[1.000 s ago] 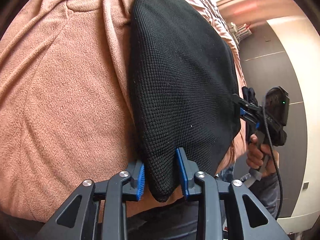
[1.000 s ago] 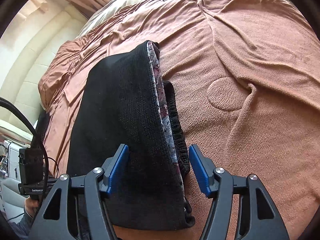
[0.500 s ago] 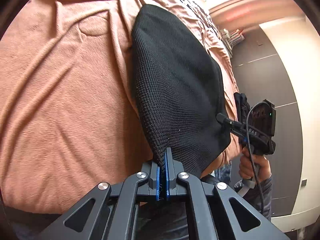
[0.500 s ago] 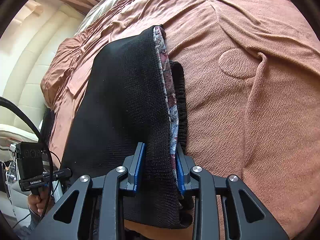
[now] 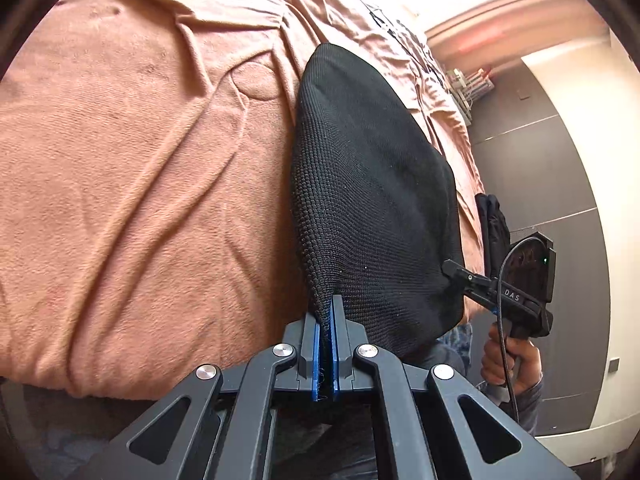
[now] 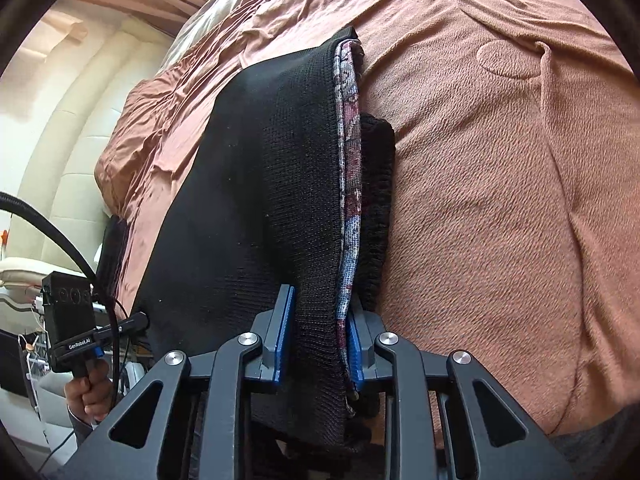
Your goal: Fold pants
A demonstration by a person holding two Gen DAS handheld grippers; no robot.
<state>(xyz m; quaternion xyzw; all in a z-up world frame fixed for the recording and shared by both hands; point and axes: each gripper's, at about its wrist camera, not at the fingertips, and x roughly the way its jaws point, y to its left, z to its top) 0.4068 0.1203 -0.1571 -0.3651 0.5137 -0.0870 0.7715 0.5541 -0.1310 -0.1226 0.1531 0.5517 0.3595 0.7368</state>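
Black pants [image 6: 256, 200], "GenRobot.AI" on left gripper [image 6: 138, 322], "DAS" on right gripper [image 5: 450, 268]

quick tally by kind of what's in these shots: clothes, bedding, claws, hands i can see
black knit pants: 1
brown blanket: 1
claws: 2, the left claw and the right claw, each clamped on a near corner of the pants
visible hands: 2, the right hand and the left hand
total: 6
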